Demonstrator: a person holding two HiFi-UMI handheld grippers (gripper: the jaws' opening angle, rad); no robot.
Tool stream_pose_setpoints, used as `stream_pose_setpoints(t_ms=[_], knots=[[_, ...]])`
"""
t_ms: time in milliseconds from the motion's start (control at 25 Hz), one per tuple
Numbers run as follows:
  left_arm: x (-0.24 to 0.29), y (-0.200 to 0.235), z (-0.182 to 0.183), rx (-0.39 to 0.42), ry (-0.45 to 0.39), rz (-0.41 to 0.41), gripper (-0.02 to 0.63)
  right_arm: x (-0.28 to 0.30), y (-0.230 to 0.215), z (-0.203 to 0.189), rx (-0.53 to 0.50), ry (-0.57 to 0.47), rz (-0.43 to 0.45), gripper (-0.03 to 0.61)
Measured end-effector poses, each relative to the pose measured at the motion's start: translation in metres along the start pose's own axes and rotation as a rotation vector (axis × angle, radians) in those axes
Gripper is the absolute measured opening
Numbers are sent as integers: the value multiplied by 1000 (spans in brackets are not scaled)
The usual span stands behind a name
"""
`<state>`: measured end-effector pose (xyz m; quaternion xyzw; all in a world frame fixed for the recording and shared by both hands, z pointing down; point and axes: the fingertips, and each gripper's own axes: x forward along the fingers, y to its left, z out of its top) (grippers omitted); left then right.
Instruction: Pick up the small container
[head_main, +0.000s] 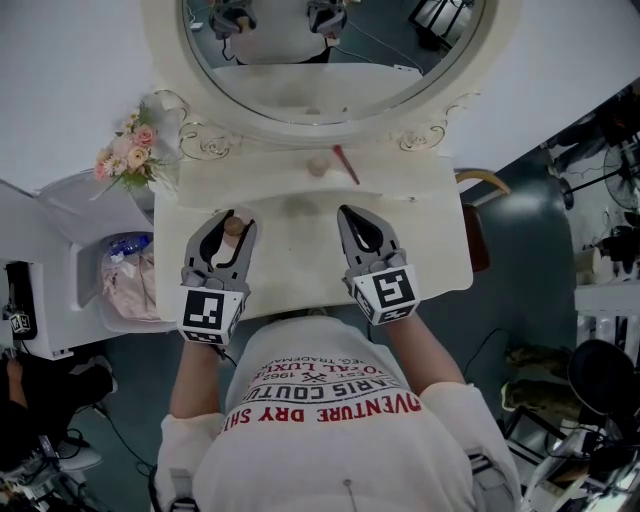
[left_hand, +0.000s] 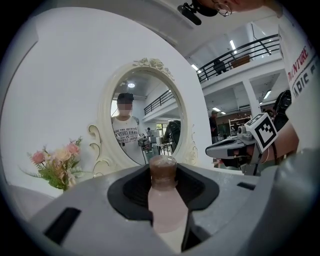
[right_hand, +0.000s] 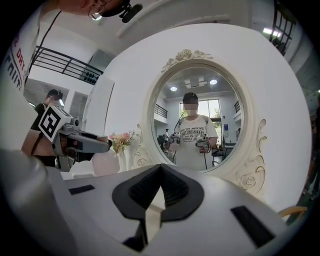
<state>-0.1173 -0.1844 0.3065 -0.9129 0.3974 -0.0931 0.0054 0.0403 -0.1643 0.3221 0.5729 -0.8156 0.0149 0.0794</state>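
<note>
At the left, our left gripper (head_main: 233, 221) is clenched on the small container (left_hand: 164, 196), a pale pink bottle with a brown cap. It stands upright, long axis vertical, cap above the jaws. It is over the vanity top's (head_main: 300, 245) left front; bare surface runs right to our right gripper (head_main: 347, 212), pinched closed on nothing.

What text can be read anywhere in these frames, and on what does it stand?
"VENTURE DRY SH", red, edges cut off, seen upside down: person's white T-shirt.
"ARIS COUTU", "1962": same T-shirt, dark print.
T-shirt's reflection in the mirror: too small to read.
Left gripper and right gripper: square marker patterns only, no words.
</note>
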Motion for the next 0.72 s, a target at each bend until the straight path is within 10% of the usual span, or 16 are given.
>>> stream_pose_setpoints(t_ms=[720], knots=[[10, -2, -3, 9, 6, -11, 146, 5, -3, 5, -57, -11, 15, -2]])
